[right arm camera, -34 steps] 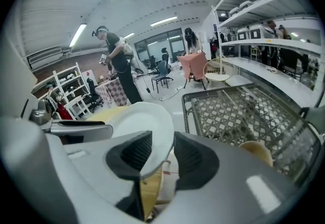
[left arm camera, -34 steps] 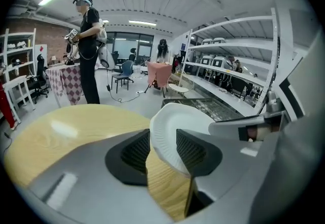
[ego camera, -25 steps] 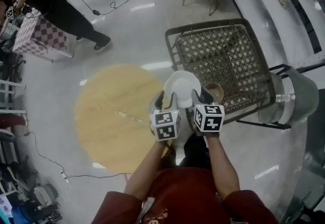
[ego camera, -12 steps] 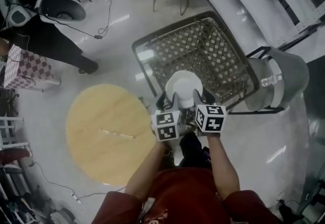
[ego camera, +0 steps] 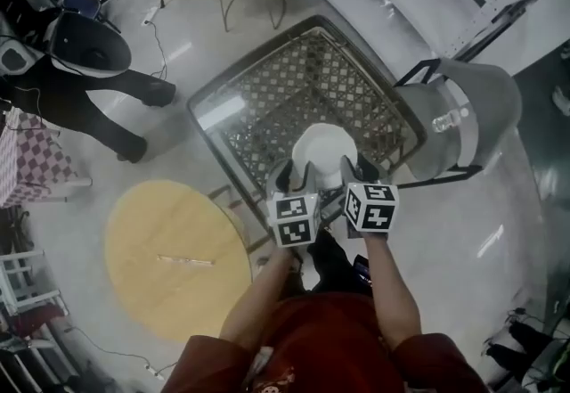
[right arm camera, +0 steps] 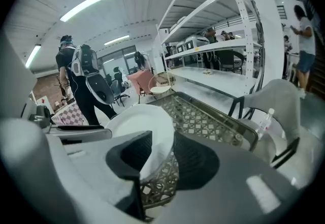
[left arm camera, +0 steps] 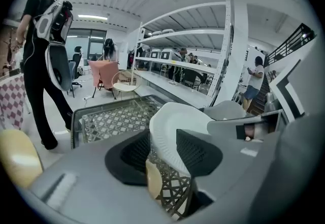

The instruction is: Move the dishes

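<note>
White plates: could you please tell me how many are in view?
1: the white plate, gripped by the left gripper and right gripper over the lattice table. Others may hide beneath it.

Both forearms (ego camera: 393, 289) reach up from 6 o'clock, side by side. The left gripper (ego camera: 295, 176) clamps the white plate (ego camera: 324, 149) at its 7 o'clock rim, the right gripper (ego camera: 354, 173) at 5 o'clock (marker cubes (ego camera: 295, 220) facing up), both angled downward

A bottle (ego camera: 448, 122) lies on the grey chair (ego camera: 485, 84) beside the lattice table (ego camera: 294, 79).
</note>
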### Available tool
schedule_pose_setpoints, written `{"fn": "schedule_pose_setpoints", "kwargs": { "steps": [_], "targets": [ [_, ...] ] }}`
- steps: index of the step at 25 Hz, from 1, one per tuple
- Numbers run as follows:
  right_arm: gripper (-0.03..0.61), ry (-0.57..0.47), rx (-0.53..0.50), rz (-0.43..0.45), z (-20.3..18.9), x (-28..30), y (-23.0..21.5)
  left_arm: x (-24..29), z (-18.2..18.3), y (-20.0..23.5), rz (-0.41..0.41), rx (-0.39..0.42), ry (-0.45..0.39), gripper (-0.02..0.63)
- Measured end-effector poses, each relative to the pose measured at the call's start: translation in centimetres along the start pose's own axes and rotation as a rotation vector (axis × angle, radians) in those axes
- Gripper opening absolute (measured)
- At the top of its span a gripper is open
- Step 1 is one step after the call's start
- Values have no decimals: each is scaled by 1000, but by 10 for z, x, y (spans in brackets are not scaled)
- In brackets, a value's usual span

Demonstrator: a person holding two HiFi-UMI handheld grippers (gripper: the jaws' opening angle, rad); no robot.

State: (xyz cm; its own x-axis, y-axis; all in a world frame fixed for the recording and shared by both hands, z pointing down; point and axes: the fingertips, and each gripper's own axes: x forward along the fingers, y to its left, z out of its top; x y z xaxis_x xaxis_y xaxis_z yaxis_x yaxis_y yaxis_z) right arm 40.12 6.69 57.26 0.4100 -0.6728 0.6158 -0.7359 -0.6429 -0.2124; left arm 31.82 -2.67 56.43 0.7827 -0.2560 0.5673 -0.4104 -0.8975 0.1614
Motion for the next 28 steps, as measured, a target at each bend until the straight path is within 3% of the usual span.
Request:
{"fn": "schedule_pose_setpoints", "kwargs": {
  "steps": [14,28],
  "targets": [
    [137,50,110,-79,-23,18,-82,67,-19,-56,-79,42,101,173],
    [137,152,163,-119,-64,60,-132,126,-67,-75,-82,24,234,173]
  ]
}}
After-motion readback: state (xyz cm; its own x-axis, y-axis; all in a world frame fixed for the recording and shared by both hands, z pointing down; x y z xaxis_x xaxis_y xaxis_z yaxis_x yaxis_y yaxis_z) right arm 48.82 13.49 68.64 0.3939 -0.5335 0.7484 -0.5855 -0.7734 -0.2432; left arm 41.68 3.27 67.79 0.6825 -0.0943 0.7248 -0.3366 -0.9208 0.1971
